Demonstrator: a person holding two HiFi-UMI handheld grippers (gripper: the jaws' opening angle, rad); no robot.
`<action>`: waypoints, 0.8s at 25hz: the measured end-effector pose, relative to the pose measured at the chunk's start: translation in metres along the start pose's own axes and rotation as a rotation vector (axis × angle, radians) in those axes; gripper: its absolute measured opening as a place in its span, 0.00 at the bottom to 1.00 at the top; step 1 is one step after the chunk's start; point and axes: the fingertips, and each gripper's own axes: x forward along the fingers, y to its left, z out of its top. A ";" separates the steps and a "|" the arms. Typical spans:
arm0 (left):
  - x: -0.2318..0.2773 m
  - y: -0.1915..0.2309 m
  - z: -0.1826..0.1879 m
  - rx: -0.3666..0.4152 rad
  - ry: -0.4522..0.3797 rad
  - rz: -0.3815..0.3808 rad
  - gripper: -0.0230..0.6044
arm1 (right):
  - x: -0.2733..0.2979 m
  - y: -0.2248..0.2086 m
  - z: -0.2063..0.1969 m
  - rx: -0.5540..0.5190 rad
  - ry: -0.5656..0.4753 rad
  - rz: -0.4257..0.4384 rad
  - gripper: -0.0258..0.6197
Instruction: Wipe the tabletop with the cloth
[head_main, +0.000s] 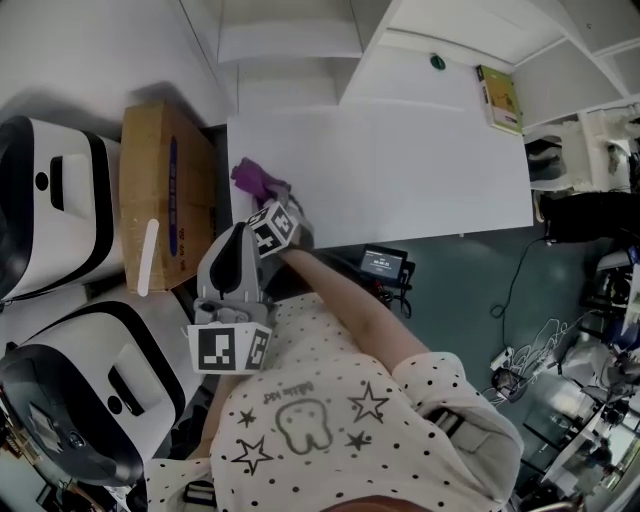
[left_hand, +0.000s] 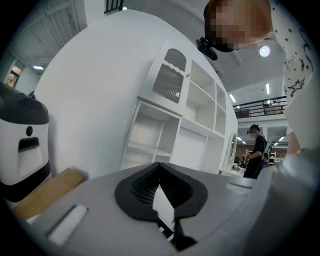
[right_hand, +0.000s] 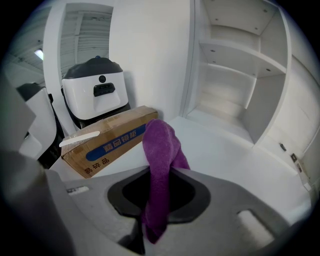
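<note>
The purple cloth (head_main: 250, 176) hangs at the near left corner of the white tabletop (head_main: 400, 170). My right gripper (head_main: 262, 197) is shut on the cloth, just over that corner. In the right gripper view the cloth (right_hand: 161, 145) stands up from between the jaws of the right gripper (right_hand: 159, 175), with the tabletop (right_hand: 225, 150) beyond it. My left gripper (head_main: 238, 250) is held back near my body, off the table and tilted upward. In the left gripper view the left gripper (left_hand: 162, 187) looks shut with nothing in it.
A cardboard box (head_main: 165, 190) lies just left of the table, next to two white-and-black machines (head_main: 50, 200) (head_main: 90, 390). White shelves (head_main: 330, 50) stand behind the table. A yellow-green book (head_main: 500, 98) sits at the far right. Cables (head_main: 540, 350) lie on the floor.
</note>
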 end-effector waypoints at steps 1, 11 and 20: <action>-0.001 0.001 0.001 0.001 -0.003 0.001 0.03 | 0.000 0.002 0.001 -0.003 -0.001 0.002 0.14; -0.011 0.009 0.003 -0.025 -0.019 0.035 0.03 | 0.006 0.029 0.009 -0.075 0.005 0.065 0.14; -0.018 0.009 0.001 -0.025 -0.024 0.080 0.03 | 0.001 0.025 0.009 -0.072 -0.032 0.081 0.14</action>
